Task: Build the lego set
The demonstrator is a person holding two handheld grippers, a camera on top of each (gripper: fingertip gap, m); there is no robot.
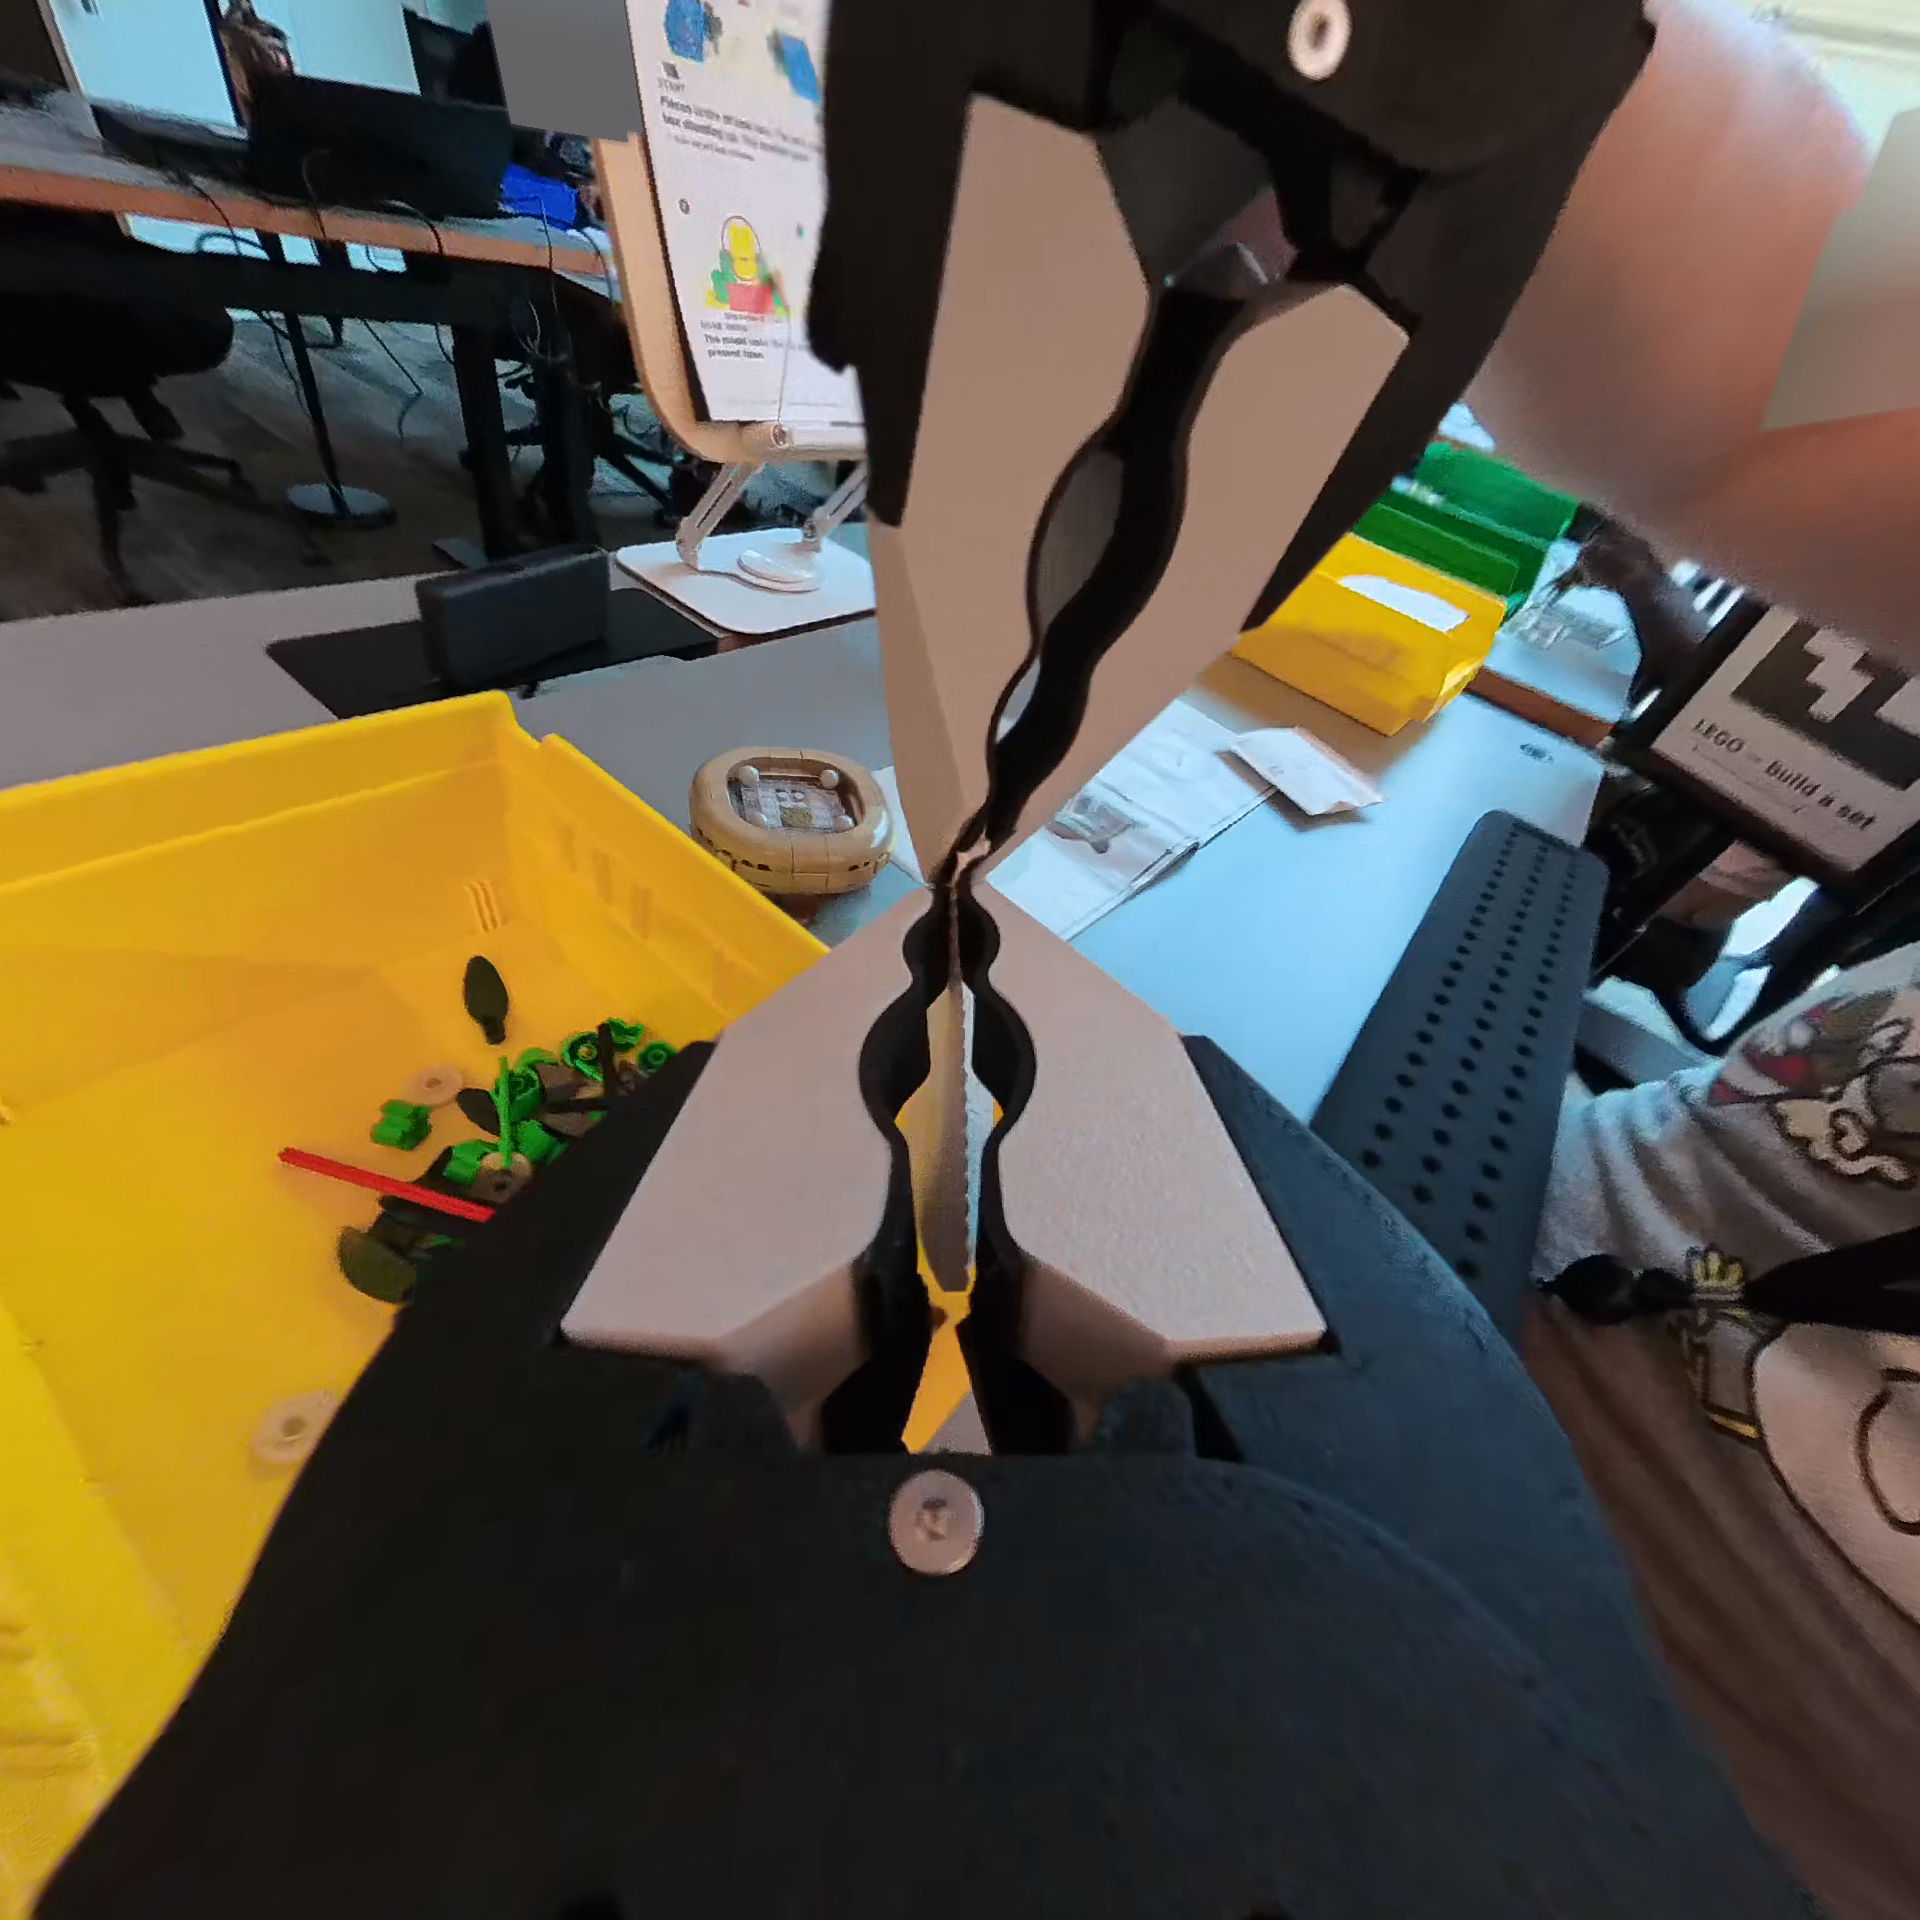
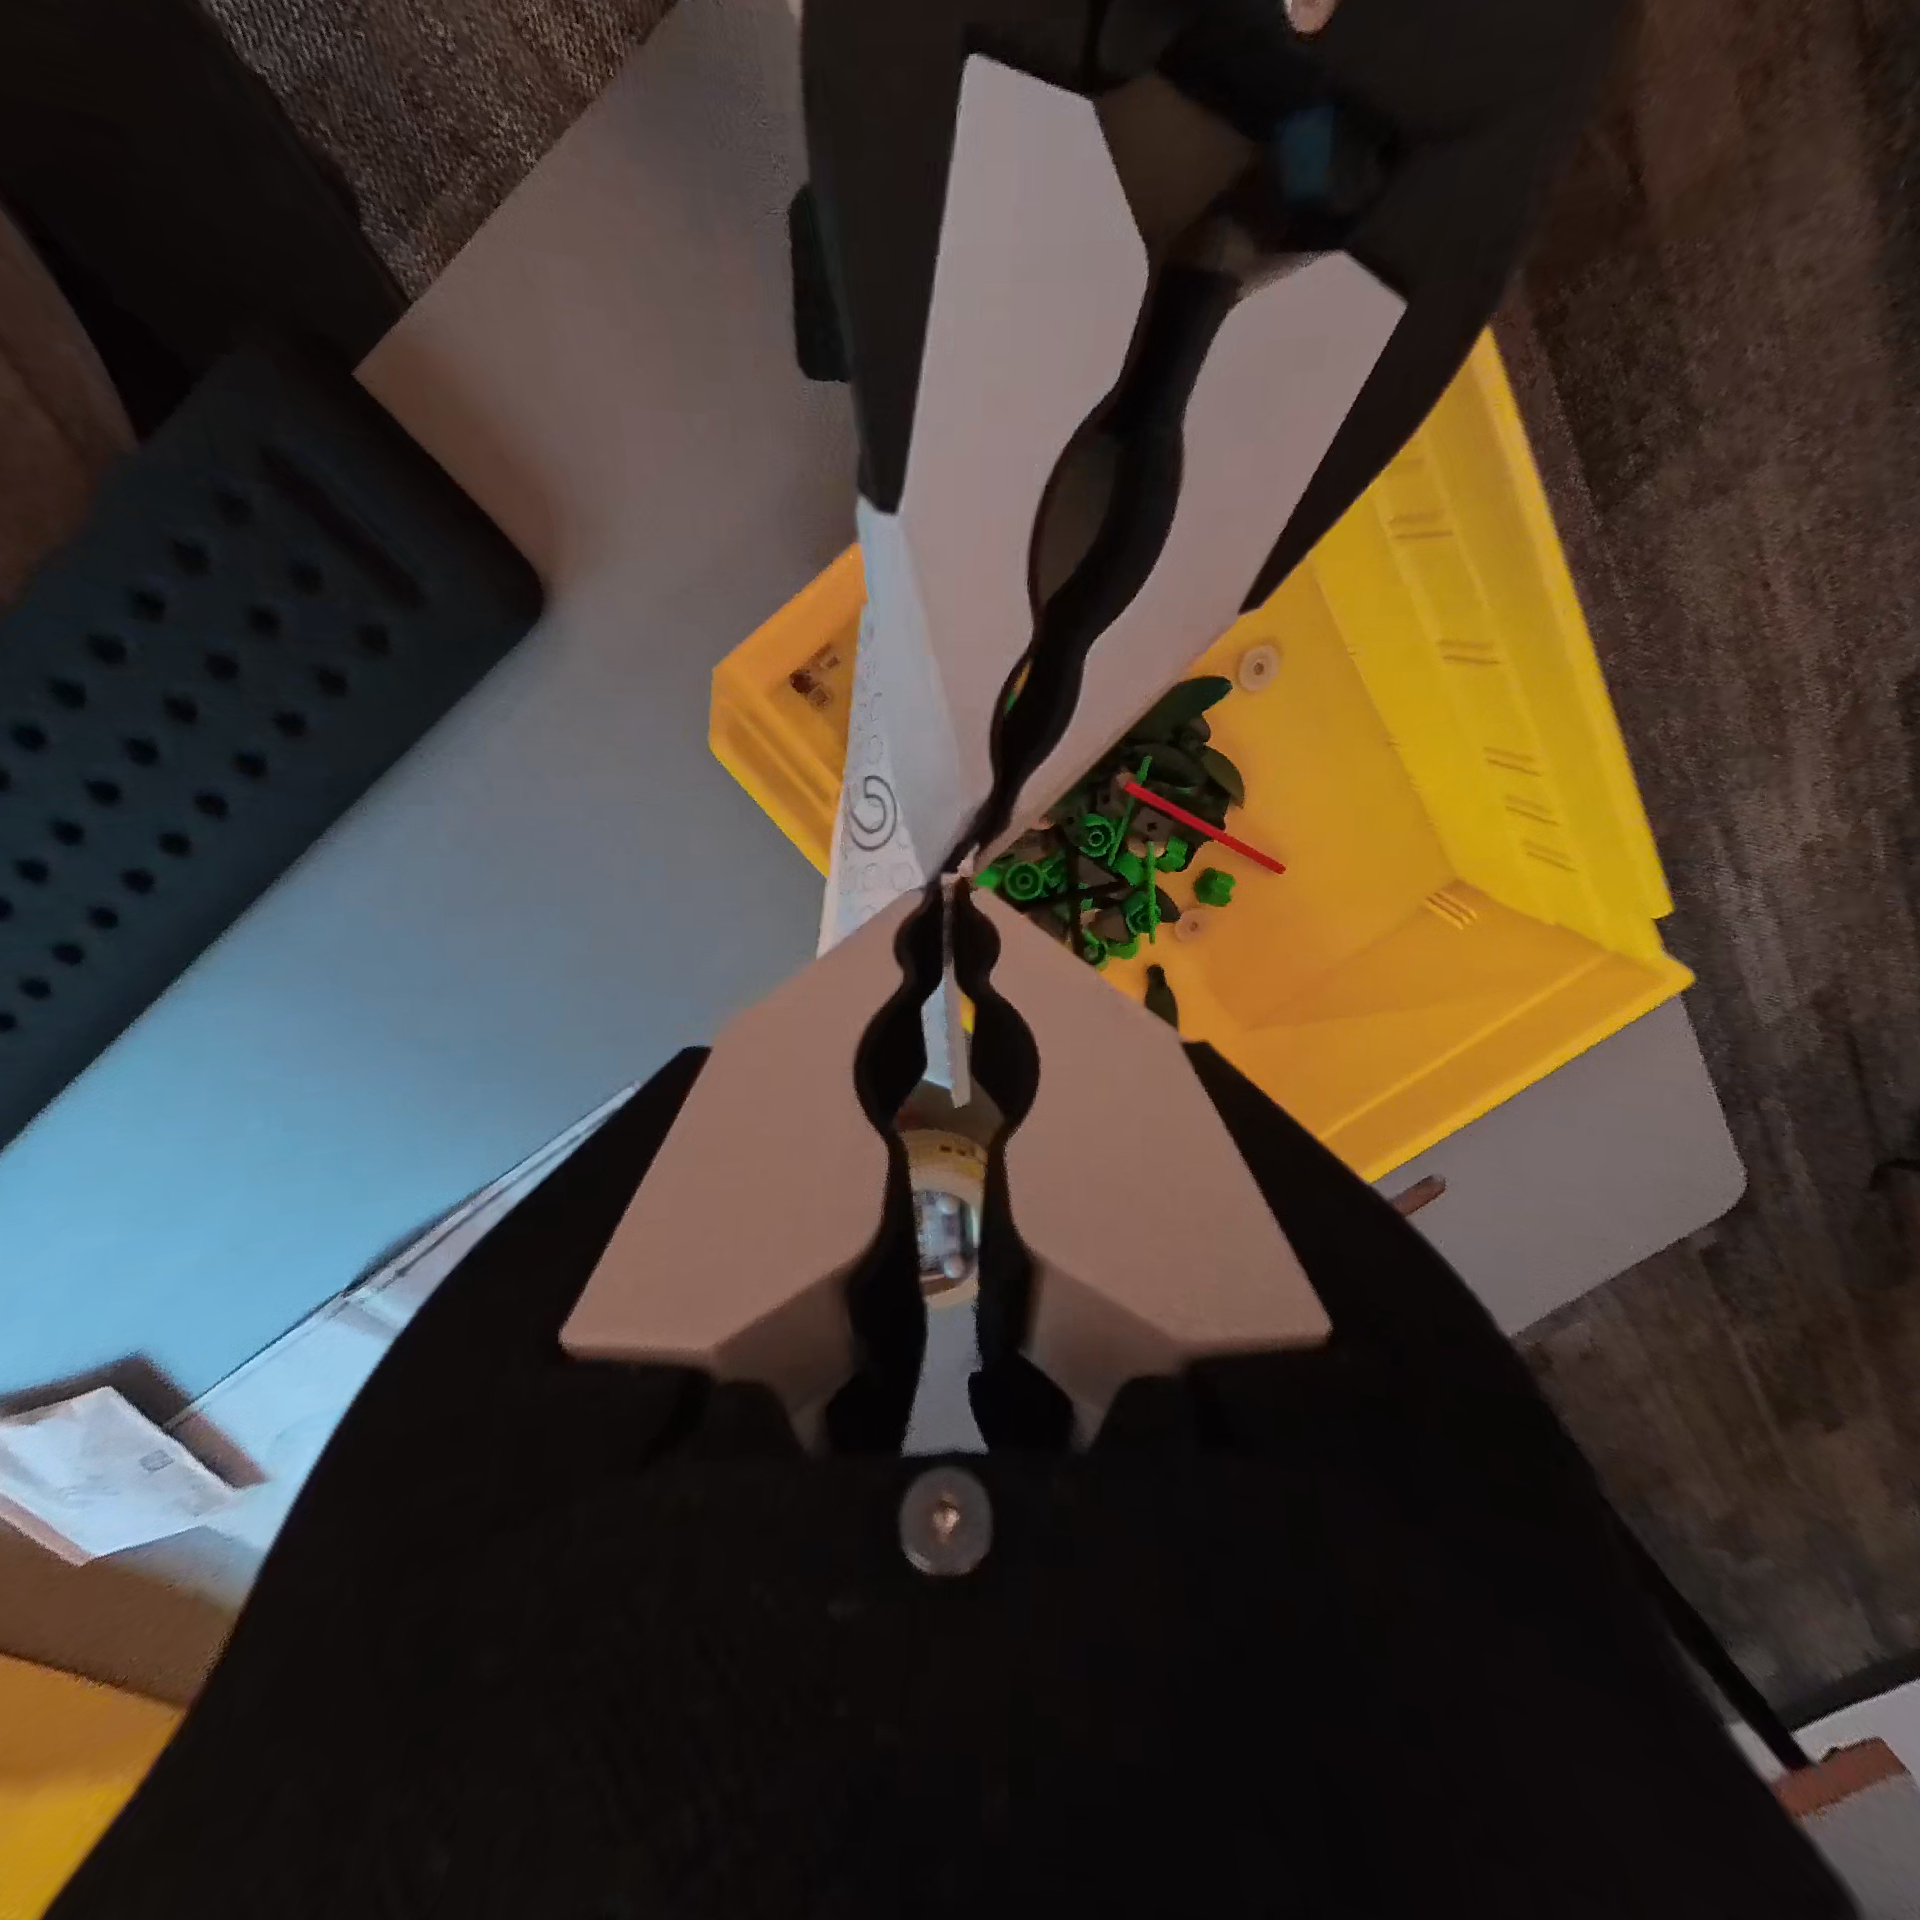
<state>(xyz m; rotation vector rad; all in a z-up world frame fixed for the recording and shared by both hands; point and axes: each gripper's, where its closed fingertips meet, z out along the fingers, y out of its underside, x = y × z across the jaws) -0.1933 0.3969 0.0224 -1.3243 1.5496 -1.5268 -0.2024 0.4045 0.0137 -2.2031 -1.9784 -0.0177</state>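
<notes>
Both grippers meet tip to tip over the grey table, pinching a thin white packet.

The left gripper (image 1: 951, 883) and right gripper (image 2: 951, 883) are each clamped on the packet (image 1: 945, 1153), its long axis running along the fingers. Just left of them sits the yellow bin (image 1: 260, 831) holding green lego pieces (image 1: 520, 1101) and a red rod (image 1: 384, 1184). Behind the bin's far corner stands a tan lego model (image 1: 792, 816); farther off, an instruction stand (image 1: 727, 260) and office desks.

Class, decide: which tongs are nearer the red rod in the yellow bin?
Left. The left tongs reach over the bin, beside the red rod. The right tongs come from the table side, outside the bin. Tips meet on a white strip.
</notes>
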